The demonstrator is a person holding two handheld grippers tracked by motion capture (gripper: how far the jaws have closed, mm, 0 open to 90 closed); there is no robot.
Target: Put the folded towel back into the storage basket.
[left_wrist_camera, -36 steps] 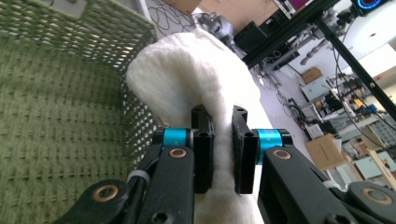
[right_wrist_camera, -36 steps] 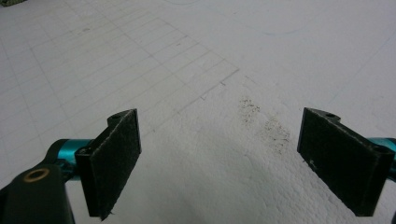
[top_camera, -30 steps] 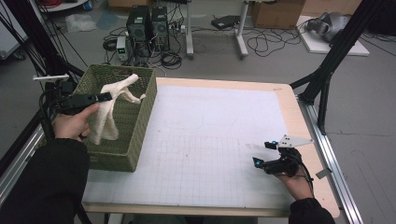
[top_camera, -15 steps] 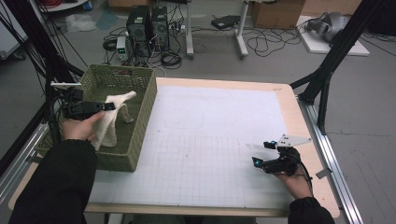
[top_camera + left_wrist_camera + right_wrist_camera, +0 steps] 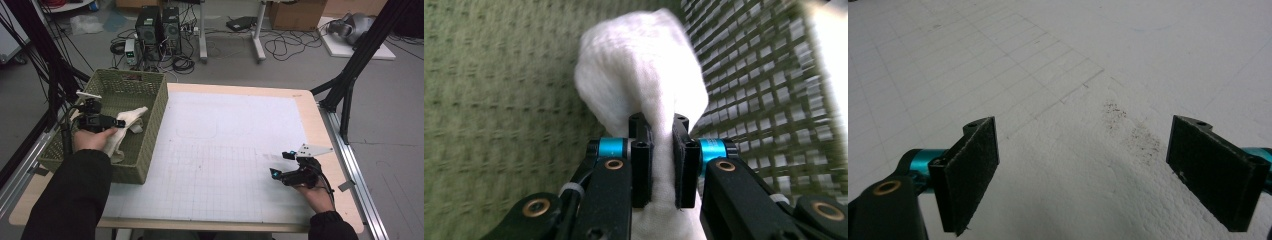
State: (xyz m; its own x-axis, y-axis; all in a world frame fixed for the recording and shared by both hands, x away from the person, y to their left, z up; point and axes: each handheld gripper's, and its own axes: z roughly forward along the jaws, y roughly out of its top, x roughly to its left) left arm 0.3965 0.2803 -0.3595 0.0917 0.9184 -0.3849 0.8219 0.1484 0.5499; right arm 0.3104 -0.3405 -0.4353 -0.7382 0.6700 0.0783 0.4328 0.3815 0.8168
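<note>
White cloth pinched in the left gripper, down inside the green basket.

Woven green basket (image 5: 150, 125) sits at the left of the high view on the gridded white surface (image 5: 225, 150); its mesh wall and floor show behind the cloth (image 5: 639, 65) in the left gripper view. The cloth looks light, soft and limp, likely to sag and fold wherever it is not held, and not fragile or slippery. It bunches into a rounded lump above the grip and trails below, so a hold on a thick gathered fold, as here, seems safer than on a thin edge. Left gripper (image 5: 660, 150) has its fingers (image 5: 642, 165) closed on the cloth. Right gripper (image 5: 285, 165), lower right of the high view, rests over bare surface with its fingers (image 5: 970, 170) wide apart and nothing between them.
</note>
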